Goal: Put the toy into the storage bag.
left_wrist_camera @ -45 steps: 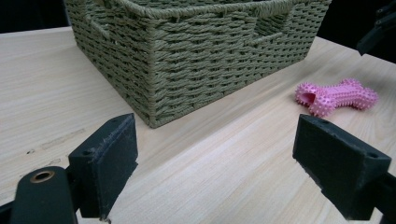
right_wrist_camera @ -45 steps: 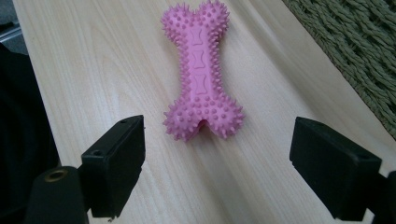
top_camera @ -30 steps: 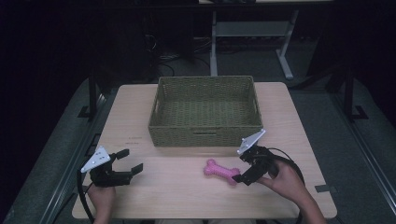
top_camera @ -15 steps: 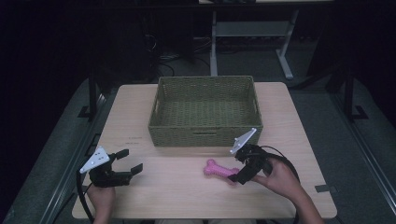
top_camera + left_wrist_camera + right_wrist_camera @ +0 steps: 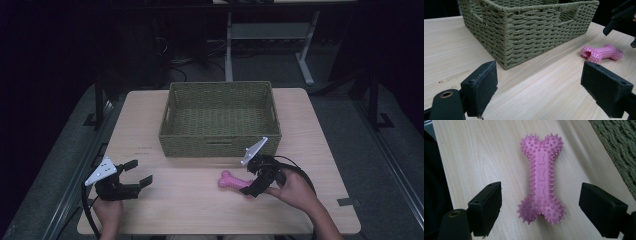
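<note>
A pink spiky bone toy (image 5: 230, 180) lies flat on the wooden table, just in front of the green woven basket (image 5: 220, 146). My right gripper (image 5: 247, 181) stands open at the toy's right end. In the right gripper view the bone toy (image 5: 541, 177) runs away from me, with its near end between the two jaws and gaps on both sides. My left gripper (image 5: 141, 171) hovers open at the table's front left, holding nothing. In the left gripper view the open left gripper (image 5: 541, 92) faces the basket's corner (image 5: 529, 32), with the bone toy (image 5: 602, 53) off to the right.
The basket looks empty in the high view and sits mid-table. Its front wall (image 5: 621, 147) is close beside the toy. Bare table (image 5: 185, 205) stretches between the two grippers. The right gripper's jaws (image 5: 621, 15) show at the left gripper view's top right.
My right gripper has moved left and down to the bone toy, so its jaws now straddle the toy's near end. The left gripper and the toy have stayed put.
</note>
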The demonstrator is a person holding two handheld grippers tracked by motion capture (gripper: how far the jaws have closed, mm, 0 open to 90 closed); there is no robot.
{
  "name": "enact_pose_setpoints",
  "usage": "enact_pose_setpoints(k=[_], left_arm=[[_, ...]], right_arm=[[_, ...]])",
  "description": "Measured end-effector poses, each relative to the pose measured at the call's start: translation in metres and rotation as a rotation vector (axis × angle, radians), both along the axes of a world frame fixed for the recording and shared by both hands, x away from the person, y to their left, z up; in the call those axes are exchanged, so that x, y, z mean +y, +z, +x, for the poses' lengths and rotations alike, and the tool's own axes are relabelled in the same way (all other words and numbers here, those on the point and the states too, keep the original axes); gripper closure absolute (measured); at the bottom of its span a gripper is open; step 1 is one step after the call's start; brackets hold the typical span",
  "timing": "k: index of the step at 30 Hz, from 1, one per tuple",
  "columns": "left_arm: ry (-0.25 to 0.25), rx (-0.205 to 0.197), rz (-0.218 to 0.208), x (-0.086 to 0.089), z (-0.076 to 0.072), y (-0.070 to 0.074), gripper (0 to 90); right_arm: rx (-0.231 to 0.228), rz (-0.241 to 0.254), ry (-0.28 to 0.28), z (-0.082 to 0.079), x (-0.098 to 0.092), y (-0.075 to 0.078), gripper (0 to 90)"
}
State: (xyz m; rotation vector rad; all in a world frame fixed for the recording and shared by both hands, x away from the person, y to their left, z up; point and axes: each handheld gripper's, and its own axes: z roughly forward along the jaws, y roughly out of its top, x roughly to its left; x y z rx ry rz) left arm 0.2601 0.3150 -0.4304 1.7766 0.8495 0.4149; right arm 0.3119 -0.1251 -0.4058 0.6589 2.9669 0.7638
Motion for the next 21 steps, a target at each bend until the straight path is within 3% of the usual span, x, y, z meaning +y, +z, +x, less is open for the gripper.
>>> enact_pose_setpoints(k=[21], left_arm=[[-0.001, -0.003, -0.005, 0.0001, 0.0001, 0.0, 13.5]], right_arm=[[0.019, -0.042, 0.003, 0.0054, 0.0094, -0.0084, 21.4]])
